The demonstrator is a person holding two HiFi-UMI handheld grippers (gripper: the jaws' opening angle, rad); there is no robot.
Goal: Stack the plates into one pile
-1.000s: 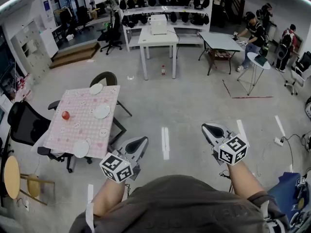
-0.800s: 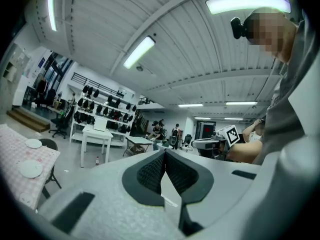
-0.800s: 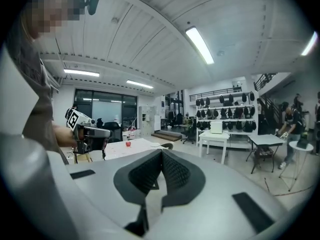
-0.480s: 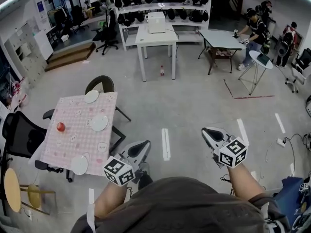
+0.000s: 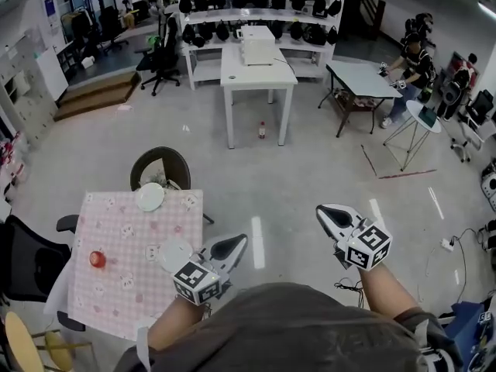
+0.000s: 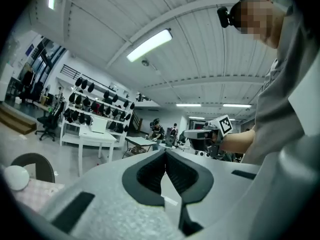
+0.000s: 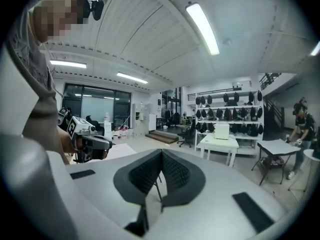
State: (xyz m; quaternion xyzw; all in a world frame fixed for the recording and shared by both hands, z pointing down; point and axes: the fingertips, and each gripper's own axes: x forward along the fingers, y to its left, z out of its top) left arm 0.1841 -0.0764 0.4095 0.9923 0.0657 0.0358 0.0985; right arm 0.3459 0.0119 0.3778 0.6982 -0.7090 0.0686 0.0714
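A table with a pink checked cloth [image 5: 124, 285] stands at lower left in the head view. One white plate [image 5: 149, 198] lies at its far end. A second plate [image 5: 173, 254] lies near its right edge, partly hidden behind my left gripper [image 5: 232, 244]. That gripper is shut and empty, held level just right of the table. My right gripper [image 5: 325, 211] is also shut and empty, out over the bare floor. In the left gripper view the jaws [image 6: 165, 154] meet, and a white plate [image 6: 16, 177] shows at far left. The right gripper's jaws [image 7: 161, 154] meet too.
A red ball [image 5: 97, 259] lies on the cloth. A black chair [image 5: 159, 167] stands at the table's far end, an office chair [image 5: 27, 258] at its left and a yellow stool [image 5: 17, 347] below. Farther off are a white table [image 5: 257, 68], shelves and people [image 5: 415, 53].
The table has come much closer and lower in the head view. Both grippers have travelled forward with the person, the left now beside the table's right edge. The jaws stayed shut.
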